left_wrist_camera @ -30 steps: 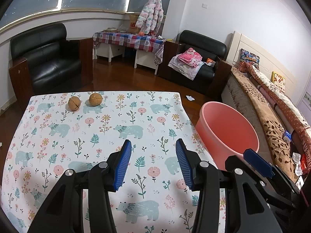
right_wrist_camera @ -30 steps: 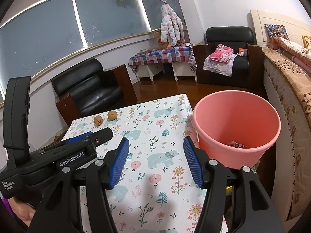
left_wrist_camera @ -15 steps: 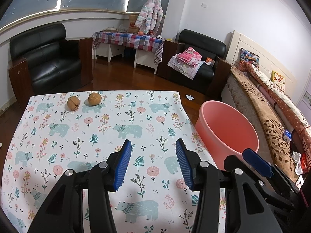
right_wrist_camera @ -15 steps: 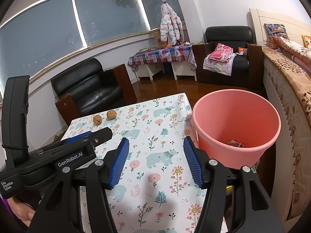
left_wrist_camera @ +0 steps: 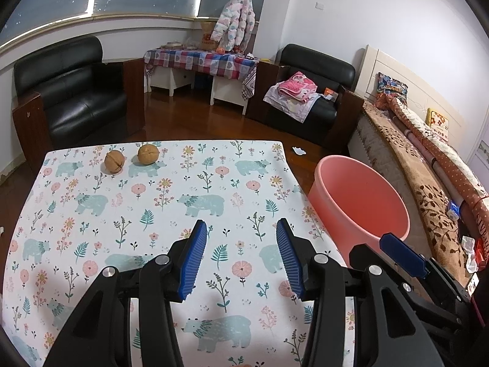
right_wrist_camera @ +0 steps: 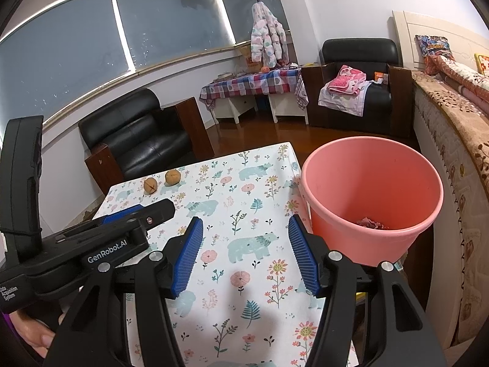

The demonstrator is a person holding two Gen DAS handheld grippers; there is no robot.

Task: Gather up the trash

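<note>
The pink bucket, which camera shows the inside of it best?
The right wrist view: the pink bucket shows its whole rim and scraps at the bottom. The left wrist view shows only its upper inner wall, partly blocked.

Both views are evenly lit by indoor light from overhead; the large curved window (right_wrist_camera: 91, 61) behind is dark, with only small speckled reflections on its glass. Soft shadows of the fingers fall on the white floral-and-bear tablecloth (left_wrist_camera: 152, 202) just below and ahead of the left gripper (left_wrist_camera: 241, 253) and right gripper (right_wrist_camera: 246, 252). The polished brown wooden floor (left_wrist_camera: 195, 122) far ahead carries a dull sheen. Focus is sharp from the blue ribbed pads (right_wrist_camera: 189, 253) to the far wall. Fisheye bending curves straight lines near the edges, and black vignette fills the corners.
</note>
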